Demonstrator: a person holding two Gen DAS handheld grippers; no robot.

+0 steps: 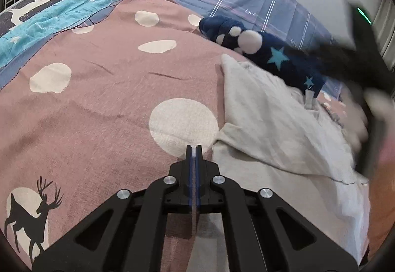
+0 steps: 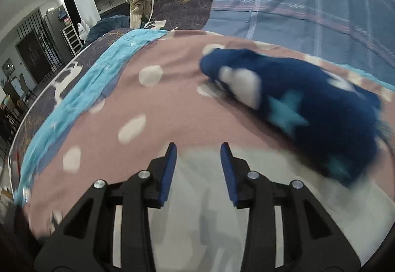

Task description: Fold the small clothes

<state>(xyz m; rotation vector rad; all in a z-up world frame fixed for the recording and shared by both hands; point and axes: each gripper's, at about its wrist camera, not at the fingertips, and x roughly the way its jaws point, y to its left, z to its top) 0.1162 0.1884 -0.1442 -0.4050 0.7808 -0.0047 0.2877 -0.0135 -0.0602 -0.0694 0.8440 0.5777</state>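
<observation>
A pale grey small garment (image 1: pixel 271 128) lies partly folded on the pink spotted bedsheet (image 1: pixel 98 99). My left gripper (image 1: pixel 194 148) is shut and empty, its tips just above the sheet by the garment's left edge. The right gripper shows in the left wrist view as a blurred black shape (image 1: pixel 365 54) over the garment's far right side. In the right wrist view my right gripper (image 2: pixel 198 148) is open and empty above the pale garment (image 2: pixel 197 198). A navy fleece piece with blue stars (image 1: pixel 271 54) lies beyond the garment, also blurred in the right wrist view (image 2: pixel 308 104).
A turquoise strip (image 1: pixel 61 15) and a dark deer-print cover (image 1: pixel 24 10) border the sheet on the left. A blue plaid pillow (image 1: pixel 246 0) lies at the back. Beige clothes (image 2: pixel 142 0) are heaped at the bed's far end. Room furniture (image 2: pixel 37 54) stands beyond the left edge.
</observation>
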